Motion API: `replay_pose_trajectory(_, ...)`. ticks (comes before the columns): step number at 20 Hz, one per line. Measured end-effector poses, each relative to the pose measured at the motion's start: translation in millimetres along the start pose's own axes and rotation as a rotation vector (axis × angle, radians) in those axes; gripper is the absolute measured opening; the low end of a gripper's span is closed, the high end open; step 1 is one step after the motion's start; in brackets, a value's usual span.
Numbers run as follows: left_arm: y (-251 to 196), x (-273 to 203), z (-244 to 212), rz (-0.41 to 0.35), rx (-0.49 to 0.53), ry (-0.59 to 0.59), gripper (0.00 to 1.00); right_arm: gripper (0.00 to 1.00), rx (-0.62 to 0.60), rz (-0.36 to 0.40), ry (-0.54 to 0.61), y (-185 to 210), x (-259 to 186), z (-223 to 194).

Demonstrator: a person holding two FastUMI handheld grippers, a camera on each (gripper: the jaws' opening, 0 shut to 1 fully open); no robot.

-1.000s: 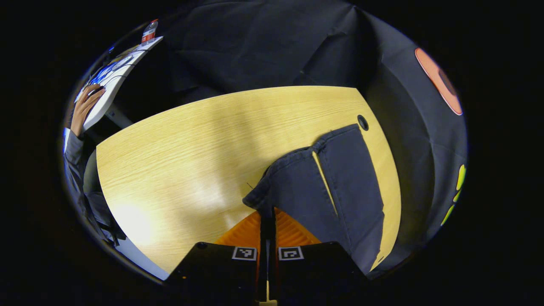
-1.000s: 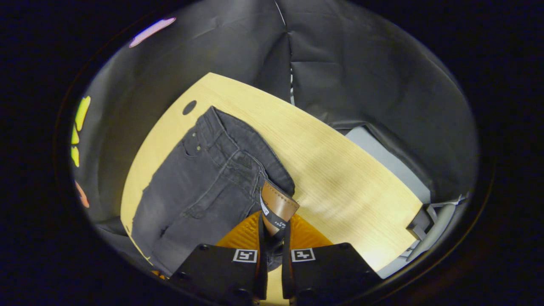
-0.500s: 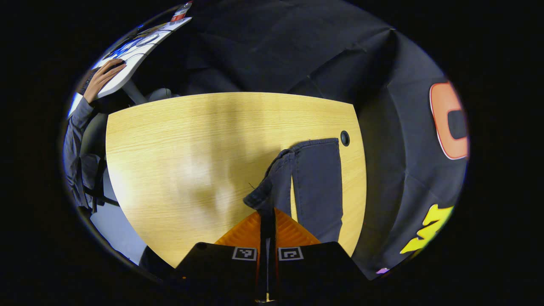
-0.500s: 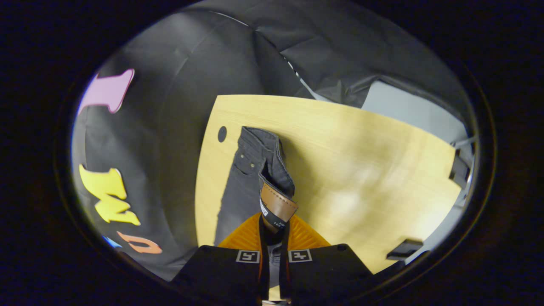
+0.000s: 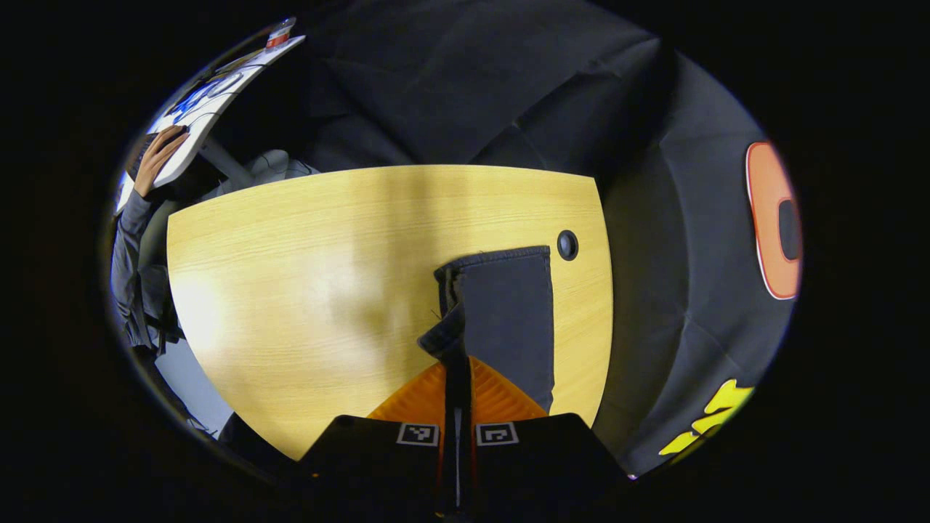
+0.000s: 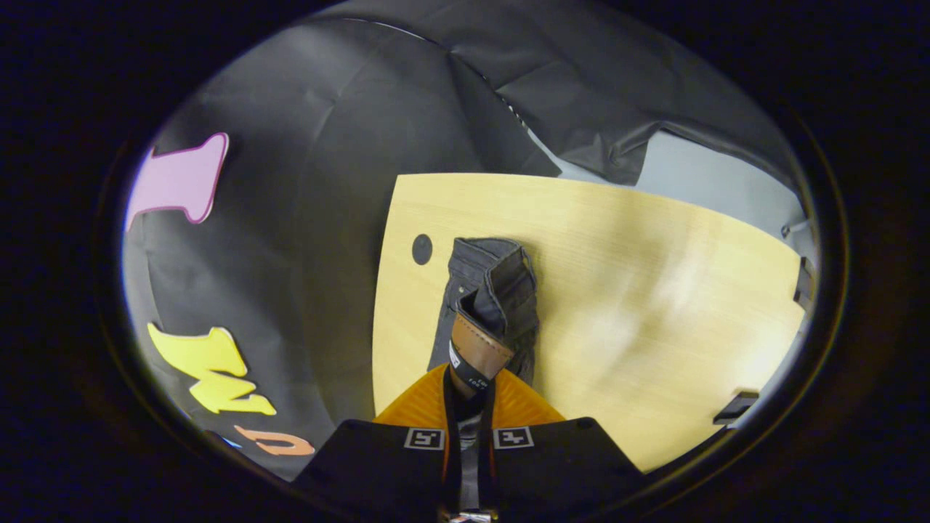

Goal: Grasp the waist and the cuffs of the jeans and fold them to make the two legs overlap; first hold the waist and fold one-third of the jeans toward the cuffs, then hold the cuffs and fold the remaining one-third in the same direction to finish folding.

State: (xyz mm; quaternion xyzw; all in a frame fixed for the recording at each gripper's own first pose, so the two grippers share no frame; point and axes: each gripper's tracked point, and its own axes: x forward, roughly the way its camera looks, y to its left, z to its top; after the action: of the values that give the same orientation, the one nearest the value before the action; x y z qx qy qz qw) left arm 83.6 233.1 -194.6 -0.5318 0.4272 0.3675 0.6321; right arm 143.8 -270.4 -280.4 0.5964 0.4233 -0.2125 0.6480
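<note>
While the left gripper pinches a cuff of the dark jeans, both fingers pressed on the cloth, the right gripper clamps the waist at its brown leather patch. Both held edges are lifted off the wooden table. Folded lengthwise, the jeans lie just beside the round cable hole. At far left, a person's hand rests on another desk.
</note>
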Motion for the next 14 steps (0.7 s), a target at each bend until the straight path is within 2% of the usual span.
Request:
replay_pose_trajectory(1,-8.6,6.1,-2.3,0.011,-0.005,0.012,0.05,0.10,0.014,-0.004,0.001,4.5,5.9,2.5)
replay_pose_trajectory(2,-17.7,11.7,-4.8,0.021,-0.010,0.027,0.05,0.09,0.033,-0.004,-0.001,12.1,9.1,3.2)
replay_pose_trajectory(3,-28.1,18.1,-7.6,0.029,-0.011,0.042,0.05,0.13,0.049,-0.003,0.002,22.3,16.5,2.5)
replay_pose_trajectory(4,-38.4,23.3,-8.3,0.041,-0.010,0.051,0.05,0.10,0.076,-0.001,-0.003,31.7,24.3,4.8)
replay_pose_trajectory(6,-58.2,33.8,-2.7,0.055,-0.016,0.048,0.05,0.10,0.134,0.014,-0.022,47.2,35.1,13.7)
replay_pose_trajectory(7,-64.4,35.1,3.2,0.061,-0.023,0.036,0.05,0.13,0.154,0.015,-0.039,50.6,39.5,20.2)
replay_pose_trajectory(8,-67.3,36.9,11.1,0.070,-0.034,0.019,0.05,0.05,0.172,0.008,-0.060,50.6,44.6,26.9)
replay_pose_trajectory(9,-68.8,41.6,18.6,0.081,-0.040,0.007,0.05,0.10,0.178,-0.004,-0.072,48.0,51.6,32.8)
replay_pose_trajectory(12,-65.5,62.7,30.3,0.127,-0.062,-0.008,0.05,0.10,0.175,-0.021,-0.099,56.9,81.6,41.5)
replay_pose_trajectory(14,-69.6,85.0,36.8,0.124,-0.110,-0.004,0.05,0.09,0.137,-0.041,-0.124,68.5,105.4,42.6)
